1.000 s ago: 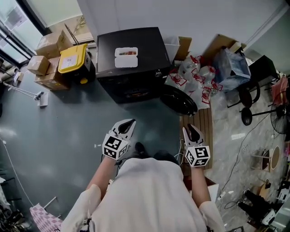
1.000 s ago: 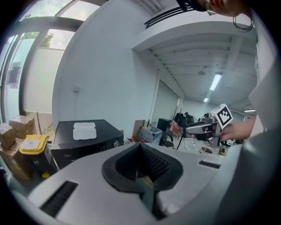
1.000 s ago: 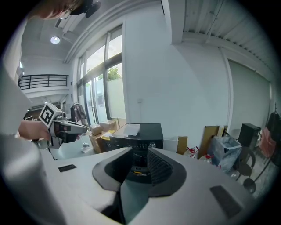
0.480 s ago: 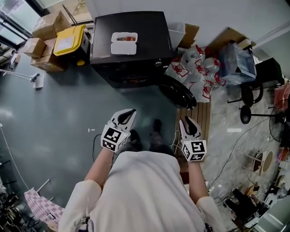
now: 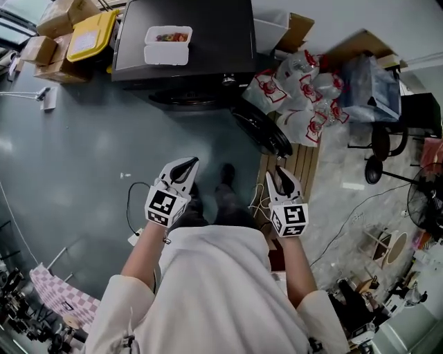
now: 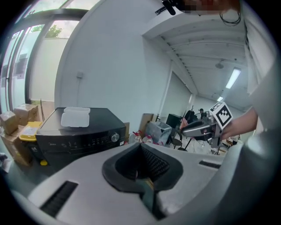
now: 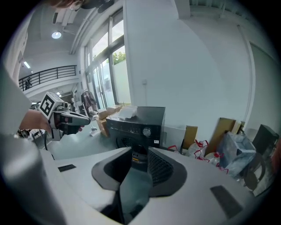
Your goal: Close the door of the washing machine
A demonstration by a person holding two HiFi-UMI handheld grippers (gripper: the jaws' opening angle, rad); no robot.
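Note:
The black washing machine (image 5: 201, 41) stands at the top of the head view, and its round dark door (image 5: 261, 129) hangs open toward the right. Both gripper views also show the machine (image 6: 79, 132) (image 7: 136, 125) ahead at a distance. My left gripper (image 5: 181, 168) (image 6: 145, 184) is held out over the grey floor, well short of the machine, shut with nothing in it. My right gripper (image 5: 280, 178) (image 7: 134, 176) hovers level with it, short of the door. It is open, its jaws have just been opening, and nothing is between them.
A white lidded container (image 5: 168, 34) lies on the machine. A yellow-lidded bin (image 5: 90, 34) and cardboard boxes (image 5: 48, 21) sit to its left. Red-and-white bags (image 5: 297, 90) are piled on the right, with a wooden pallet (image 5: 297, 162) below them. A cable (image 5: 135, 207) trails on the floor.
Both grippers have sunk lower over the floor, still side by side. The machine has slid toward the top of the head view. The right jaws stand a little wider.

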